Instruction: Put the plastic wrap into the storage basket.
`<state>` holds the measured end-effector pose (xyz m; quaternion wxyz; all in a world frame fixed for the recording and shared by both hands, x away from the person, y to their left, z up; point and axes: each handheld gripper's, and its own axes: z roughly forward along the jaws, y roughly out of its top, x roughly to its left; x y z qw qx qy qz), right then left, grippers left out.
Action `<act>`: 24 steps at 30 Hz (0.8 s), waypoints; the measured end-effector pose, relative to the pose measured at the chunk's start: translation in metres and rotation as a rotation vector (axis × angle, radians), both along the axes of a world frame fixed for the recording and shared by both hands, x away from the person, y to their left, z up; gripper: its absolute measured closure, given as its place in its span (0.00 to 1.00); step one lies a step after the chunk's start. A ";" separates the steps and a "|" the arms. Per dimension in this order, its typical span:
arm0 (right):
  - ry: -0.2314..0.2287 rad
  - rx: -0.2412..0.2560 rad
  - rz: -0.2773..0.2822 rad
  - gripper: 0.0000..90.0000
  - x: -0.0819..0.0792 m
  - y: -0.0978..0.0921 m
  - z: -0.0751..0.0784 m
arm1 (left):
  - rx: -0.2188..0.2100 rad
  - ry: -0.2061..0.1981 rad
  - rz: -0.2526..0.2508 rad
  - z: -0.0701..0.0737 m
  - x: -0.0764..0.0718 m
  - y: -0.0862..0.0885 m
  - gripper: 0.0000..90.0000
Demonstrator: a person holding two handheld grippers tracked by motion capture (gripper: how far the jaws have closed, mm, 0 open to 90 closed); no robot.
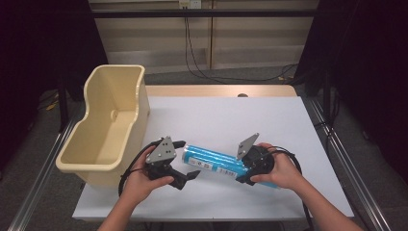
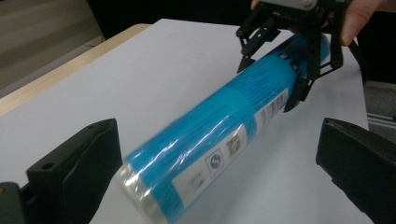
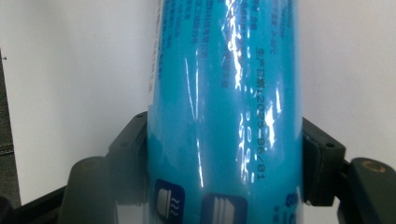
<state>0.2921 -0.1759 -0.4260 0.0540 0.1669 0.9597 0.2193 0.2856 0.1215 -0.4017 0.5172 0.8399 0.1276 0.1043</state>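
A blue film-wrapped tube (image 1: pixel 216 163) lies across the white table top (image 1: pixel 231 115), near the front. My right gripper (image 1: pixel 240 168) is shut on the tube's right part, and both jaws press its sides in the right gripper view (image 3: pixel 226 140). My left gripper (image 1: pixel 190 159) stands open around the tube's left end without touching it. In the left gripper view the tube (image 2: pixel 205 135) runs away between the wide jaws of the left gripper (image 2: pixel 217 128), with the right gripper (image 2: pixel 268 84) clamped on its far part. The tube (image 3: pixel 224 93) carries printed text and icons.
A cream plastic bin (image 1: pixel 139 103), open on top with nothing inside, stands on the table's left edge, close to my left hand. A wooden strip (image 1: pixel 216 90) borders the far edge. Cables hang behind the table.
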 end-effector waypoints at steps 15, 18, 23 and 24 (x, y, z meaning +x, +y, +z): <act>0.006 0.017 0.095 0.36 0.000 0.010 -0.004 | 0.172 0.079 -0.123 0.007 0.017 -0.035 0.00; 0.014 0.002 0.111 0.36 -0.002 0.012 -0.003 | 0.243 0.102 -0.136 0.010 0.022 -0.047 0.00; 0.004 0.007 0.139 0.36 -0.003 0.013 -0.004 | 0.331 0.125 -0.188 0.008 0.023 -0.059 0.00; 0.008 0.014 0.150 0.36 -0.004 0.014 -0.003 | 0.368 0.145 -0.206 0.005 0.023 -0.065 0.00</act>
